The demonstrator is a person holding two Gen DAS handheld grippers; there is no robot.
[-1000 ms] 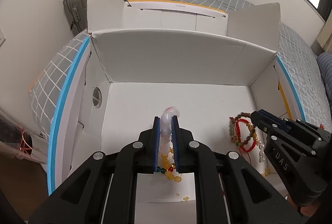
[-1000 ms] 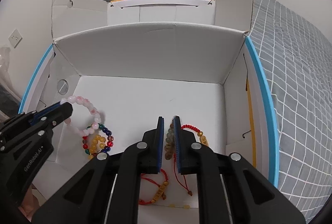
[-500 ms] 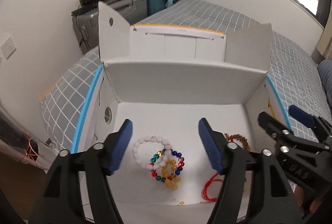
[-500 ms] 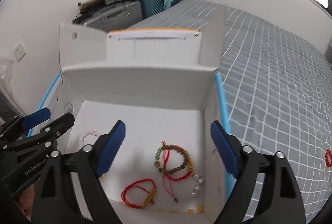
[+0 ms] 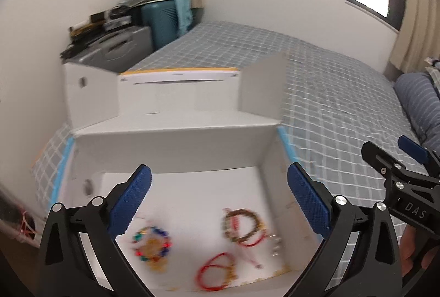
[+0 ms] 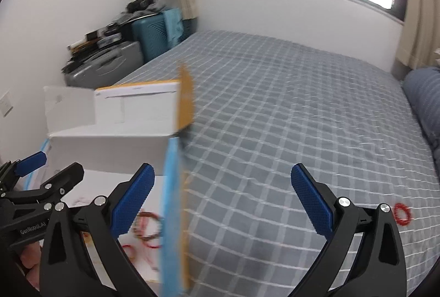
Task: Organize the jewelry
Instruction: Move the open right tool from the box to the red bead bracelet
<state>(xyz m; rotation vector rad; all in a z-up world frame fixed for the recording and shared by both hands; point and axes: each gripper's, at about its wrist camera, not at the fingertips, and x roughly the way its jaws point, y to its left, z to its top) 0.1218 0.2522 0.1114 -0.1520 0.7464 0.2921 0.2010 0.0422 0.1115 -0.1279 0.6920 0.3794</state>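
Observation:
An open white cardboard box (image 5: 176, 148) sits on the bed. On its floor lie a multicoloured bead bracelet (image 5: 152, 243), a brown bead bracelet (image 5: 242, 225) and a red cord bracelet (image 5: 214, 275). My left gripper (image 5: 220, 200) is open and empty above the box. My right gripper (image 6: 222, 200) is open and empty, over the box's right wall (image 6: 172, 214) and the bed. A red bracelet (image 6: 402, 214) lies on the bedspread at the right. The right gripper also shows in the left wrist view (image 5: 393, 159).
The grey checked bedspread (image 6: 275, 118) stretches to the right. Suitcases (image 5: 132, 44) with clutter stand against the far wall. A striped pillow (image 5: 418, 102) lies at the right. The box flaps (image 5: 261, 88) stand upright.
Both grippers opened, let go of their bracelets in the box, and rose up and back. The right gripper has swung to the right, over the bed.

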